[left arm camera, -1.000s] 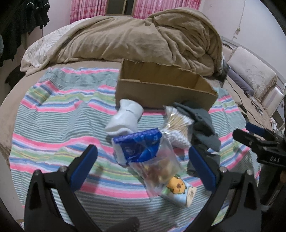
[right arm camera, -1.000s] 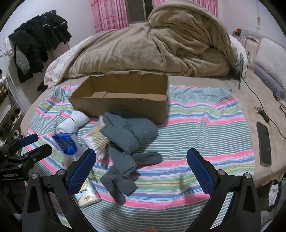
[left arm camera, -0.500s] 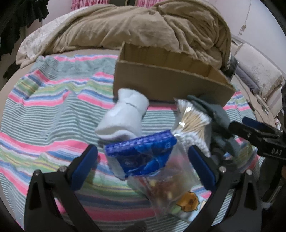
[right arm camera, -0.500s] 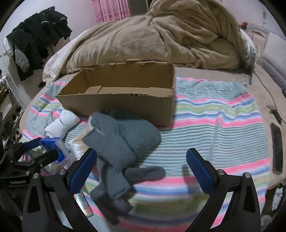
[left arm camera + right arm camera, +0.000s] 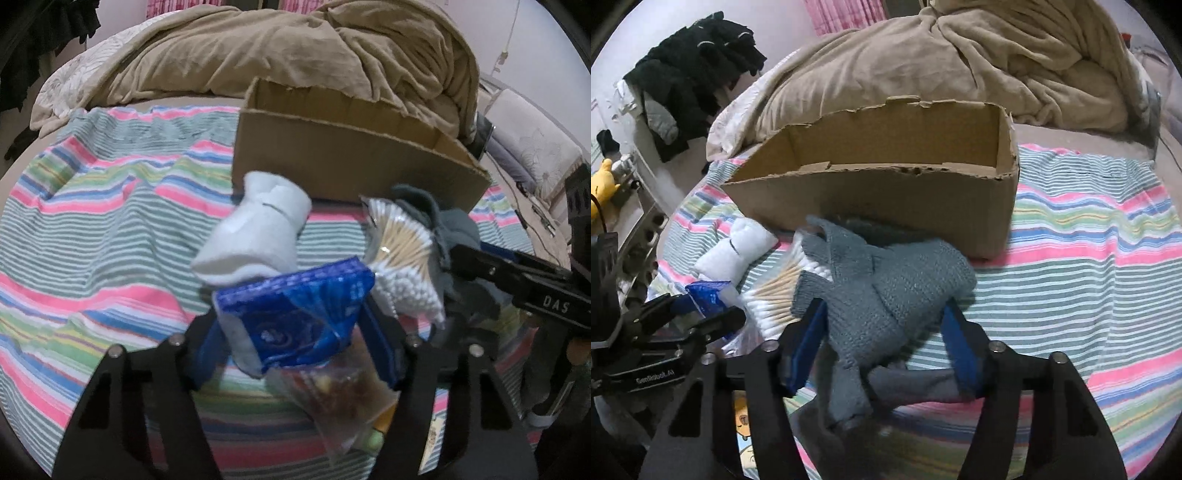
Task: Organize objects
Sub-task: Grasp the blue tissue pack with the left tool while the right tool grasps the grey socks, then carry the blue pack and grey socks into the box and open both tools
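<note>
The bed (image 5: 1108, 236) carries everything here, spread with a striped cloth, and a rumpled tan blanket (image 5: 960, 59) is heaped behind an open cardboard box (image 5: 886, 195) that stands upright near the middle with nothing visible inside it. In front of the box lies a loose cluster: a grey knitted garment (image 5: 886, 288), a clear bag of cotton swabs (image 5: 402, 266), a rolled white sock (image 5: 258, 236), a blue tissue packet (image 5: 299, 317) and a clear bag of snacks (image 5: 343, 402) resting on a small cartoon-printed pack. The step in hand looks like a double pickup. The right tool (image 5: 886, 347) has its 2 blue pads drawn in against the sides of the grey garment, apparently clamped on it, though blur leaves the firmness of the hold uncertain. The left tool (image 5: 295, 350) stands with its pads either side of the blue tissue packet, touching or nearly so; I cannot tell whether it has actually closed. Next, each arm probably needs to lift clear of the neighbouring bags and carry its item over the box's near wall before releasing.
</note>
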`<state>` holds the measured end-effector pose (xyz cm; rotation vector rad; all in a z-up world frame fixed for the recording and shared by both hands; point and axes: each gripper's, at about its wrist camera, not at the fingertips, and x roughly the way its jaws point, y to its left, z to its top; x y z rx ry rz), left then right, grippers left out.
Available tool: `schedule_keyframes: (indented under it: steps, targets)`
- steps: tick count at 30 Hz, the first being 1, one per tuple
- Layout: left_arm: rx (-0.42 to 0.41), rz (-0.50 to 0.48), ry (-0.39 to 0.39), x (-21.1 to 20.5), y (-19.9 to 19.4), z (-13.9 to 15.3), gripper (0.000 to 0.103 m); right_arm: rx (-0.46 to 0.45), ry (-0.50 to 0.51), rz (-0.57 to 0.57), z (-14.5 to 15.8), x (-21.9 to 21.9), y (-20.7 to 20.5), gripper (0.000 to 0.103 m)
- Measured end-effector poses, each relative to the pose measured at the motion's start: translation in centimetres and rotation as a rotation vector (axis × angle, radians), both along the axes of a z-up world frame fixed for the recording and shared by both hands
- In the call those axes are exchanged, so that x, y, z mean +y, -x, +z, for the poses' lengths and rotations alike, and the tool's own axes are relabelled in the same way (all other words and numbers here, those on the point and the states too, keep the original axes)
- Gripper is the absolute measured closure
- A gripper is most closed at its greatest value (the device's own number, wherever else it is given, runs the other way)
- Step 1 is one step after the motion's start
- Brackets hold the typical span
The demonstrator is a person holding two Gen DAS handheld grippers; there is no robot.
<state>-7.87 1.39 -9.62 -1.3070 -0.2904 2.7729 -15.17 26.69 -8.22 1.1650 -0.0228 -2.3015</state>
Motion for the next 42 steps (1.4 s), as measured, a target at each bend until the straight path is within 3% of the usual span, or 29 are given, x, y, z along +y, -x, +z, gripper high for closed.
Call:
schedule_keyframes:
  steps: [9, 23, 25, 26, 27, 31, 34, 35, 37, 38, 42]
  targets:
    - [0.049, -0.004, -0.030, -0.1, -1.4, 2.1, 0.039, 0.079, 0.017, 0.017, 2.2, 0.6, -1.7, 0.069]
    - [0.141, -0.079, -0.043, 1.3, -2.4, 8.0, 0.039, 0.191, 0.051, 0.017, 7.6, 2.1, -2.9, 0.076]
    - [0.156, -0.089, -0.039, 1.4, -1.9, 8.9, 0.039, 0.207, 0.053, 0.017, 8.5, 2.4, -2.7, 0.083]
    - [0.159, -0.095, -0.045, 1.4, -1.6, 9.2, 0.039, 0.218, 0.056, 0.012, 9.0, 2.6, -2.5, 0.097]
    - [0.161, -0.099, -0.051, 1.4, -1.3, 9.5, 0.039, 0.225, 0.060, 0.009, 9.5, 2.7, -2.3, 0.100]
    - [0.178, -0.112, -0.051, 1.4, -0.1, 10.8, 0.039, 0.246, 0.031, 0.014, 10.5, 2.6, -1.7, 0.100]
    - [0.185, -0.118, -0.047, 1.4, 0.3, 11.2, 0.039, 0.214, -0.026, 0.019, 9.6, 2.0, -1.3, 0.099]
    - [0.183, -0.120, -0.049, 1.4, 0.4, 11.2, 0.039, 0.188, -0.038, 0.022, 8.8, 1.9, -1.1, 0.094]
    - [0.177, -0.124, -0.051, 1.4, 0.3, 10.9, 0.039, 0.156, -0.050, 0.012, 7.4, 1.8, -1.0, 0.069]
    - [0.174, -0.124, -0.051, 1.4, 0.3, 10.8, 0.039, 0.139, -0.064, -0.008, 6.4, 2.0, -0.8, 0.052]
    - [0.162, -0.126, -0.054, 1.5, -0.1, 10.3, 0.039, 0.079, -0.106, -0.111, 3.5, 3.7, 0.0, 0.048]
